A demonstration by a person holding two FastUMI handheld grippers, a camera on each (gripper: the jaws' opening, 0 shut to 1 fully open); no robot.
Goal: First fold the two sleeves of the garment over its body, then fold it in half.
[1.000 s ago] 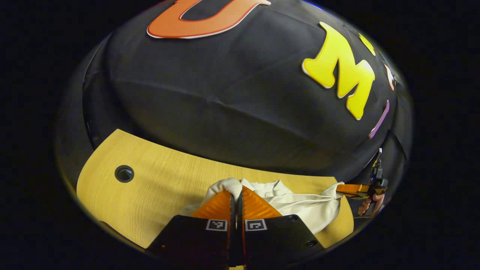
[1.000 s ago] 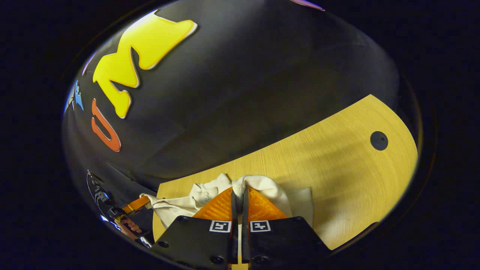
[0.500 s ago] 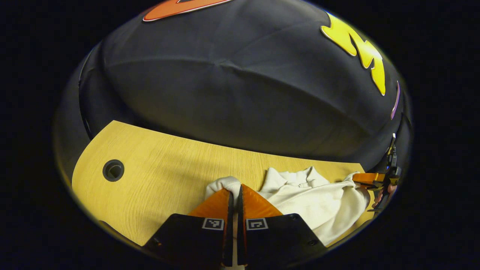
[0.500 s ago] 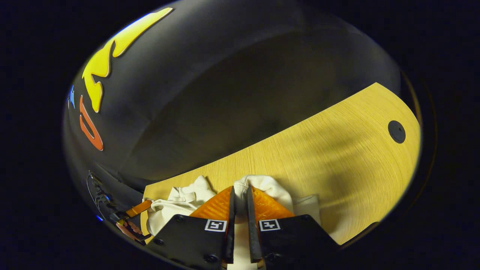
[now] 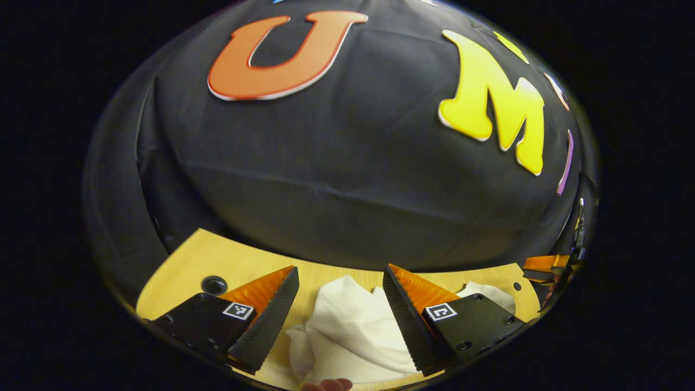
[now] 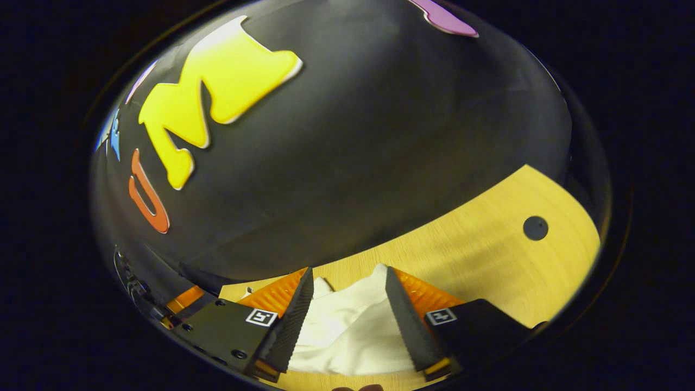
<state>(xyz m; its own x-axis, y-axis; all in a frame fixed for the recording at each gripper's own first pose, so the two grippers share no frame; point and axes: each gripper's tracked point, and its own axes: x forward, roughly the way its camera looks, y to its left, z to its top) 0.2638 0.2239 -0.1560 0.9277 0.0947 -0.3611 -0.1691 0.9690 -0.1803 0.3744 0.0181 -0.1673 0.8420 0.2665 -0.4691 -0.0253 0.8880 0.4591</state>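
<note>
A: Item one?
B: Cream-white soft fabric garment (image 5: 347, 326), bunched in folds, lying on the pale yellow wood-grain surface (image 5: 184, 266) near its front edge. In the right gripper view the same garment (image 6: 350, 326) lies on the surface (image 6: 488, 260), between the spread fingers.

A: Left gripper (image 5: 341, 282)?
B: Jaws wide open, gripping nothing; the cloth lies in the gap between the fingers, apart from them as far as can be told.

A: Right gripper (image 6: 347, 282)?
B: Jaws likewise open, holding nothing, garment below and between them. It also appears at the far right of the left gripper view (image 5: 548, 264).

A: Fittings?
B: One round dark hole (image 5: 214, 284) in the surface, left of the garment; another round dark hole (image 6: 535, 228) toward the right end.
</note>
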